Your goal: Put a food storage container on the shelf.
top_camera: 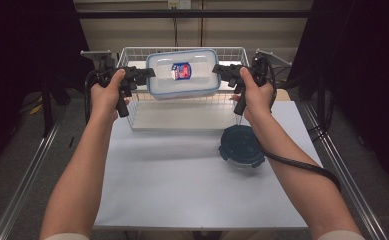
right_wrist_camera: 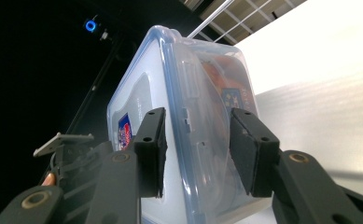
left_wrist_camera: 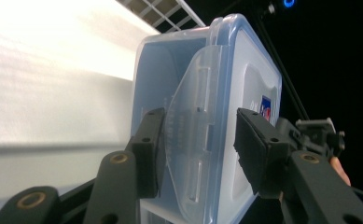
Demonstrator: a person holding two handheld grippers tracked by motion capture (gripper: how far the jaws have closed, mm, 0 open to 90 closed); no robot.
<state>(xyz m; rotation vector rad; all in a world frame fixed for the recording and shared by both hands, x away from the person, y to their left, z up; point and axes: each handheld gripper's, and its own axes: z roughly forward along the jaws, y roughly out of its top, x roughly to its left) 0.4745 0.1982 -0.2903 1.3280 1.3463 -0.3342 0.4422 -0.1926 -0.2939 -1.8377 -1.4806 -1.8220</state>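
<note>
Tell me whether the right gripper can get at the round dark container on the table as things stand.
Probably not right now. The right gripper is busy gripping one end of the clear lidded box over the wire basket. The round container lies uncovered below that hand, otherwise unobstructed.

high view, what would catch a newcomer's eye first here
A clear lidded box with a red and blue label is held in the air above the wire basket, with the left gripper at one end and the right gripper at the other. A round dark blue lid lies on the white table nearer the person.
</note>
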